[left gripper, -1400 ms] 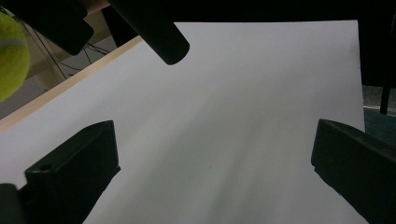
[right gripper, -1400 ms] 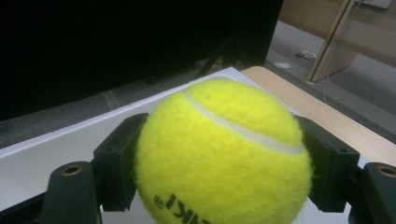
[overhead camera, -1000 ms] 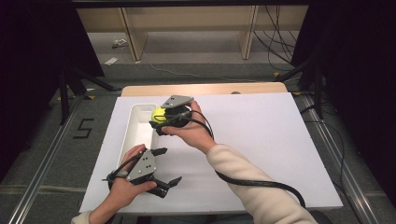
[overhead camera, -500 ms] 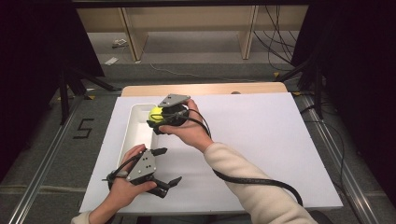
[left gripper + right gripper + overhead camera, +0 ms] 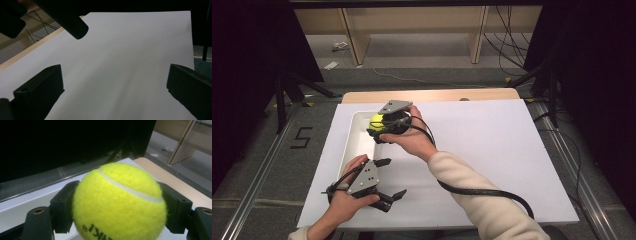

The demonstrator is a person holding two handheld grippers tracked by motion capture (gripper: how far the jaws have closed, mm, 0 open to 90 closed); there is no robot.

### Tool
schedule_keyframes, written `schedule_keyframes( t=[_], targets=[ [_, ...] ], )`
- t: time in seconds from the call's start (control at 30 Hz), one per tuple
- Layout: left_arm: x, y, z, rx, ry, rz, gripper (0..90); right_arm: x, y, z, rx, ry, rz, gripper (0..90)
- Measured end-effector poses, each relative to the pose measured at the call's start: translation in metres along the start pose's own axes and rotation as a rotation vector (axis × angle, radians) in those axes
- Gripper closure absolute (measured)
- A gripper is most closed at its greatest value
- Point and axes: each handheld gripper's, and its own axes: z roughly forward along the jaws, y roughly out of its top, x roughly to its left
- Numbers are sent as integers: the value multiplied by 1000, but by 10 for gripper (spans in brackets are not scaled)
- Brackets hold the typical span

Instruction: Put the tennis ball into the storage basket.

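Observation:
A yellow tennis ball (image 5: 120, 202) sits clamped between the two black jaws of my right gripper (image 5: 379, 127), held above the far end of a white tray (image 5: 354, 145) on the left of the table. The ball (image 5: 376, 121) shows as a small yellow patch under the gripper's grey plate. My left gripper (image 5: 387, 182) rests near the table's front edge, jaws wide apart with nothing between them; its fingers (image 5: 40, 92) frame bare white tabletop.
A white board (image 5: 492, 160) covers the table, with a wooden strip (image 5: 432, 95) along its far edge. The right gripper's cable (image 5: 482, 192) loops across the board. Wooden shelving legs and cables stand on the floor beyond.
My right gripper has carried the ball a little further away and leftward, over the tray's far end. The left gripper has stayed put.

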Motion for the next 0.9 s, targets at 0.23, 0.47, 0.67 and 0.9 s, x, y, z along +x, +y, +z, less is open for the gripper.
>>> schedule_keyframes(
  t=[0.23,0.47,0.67,0.9],
  targets=[
    [0,0,0,0,-3,3,3,0,0,3,3,3,2,261],
    [0,0,1,1,-3,3,3,1,2,4,0,5,-2,261],
    [-1,0,0,0,-5,3,3,1,3,6,1,6,-1,261],
    [0,0,0,-2,-4,0,4,1,4,10,5,11,0,261]
  ],
)
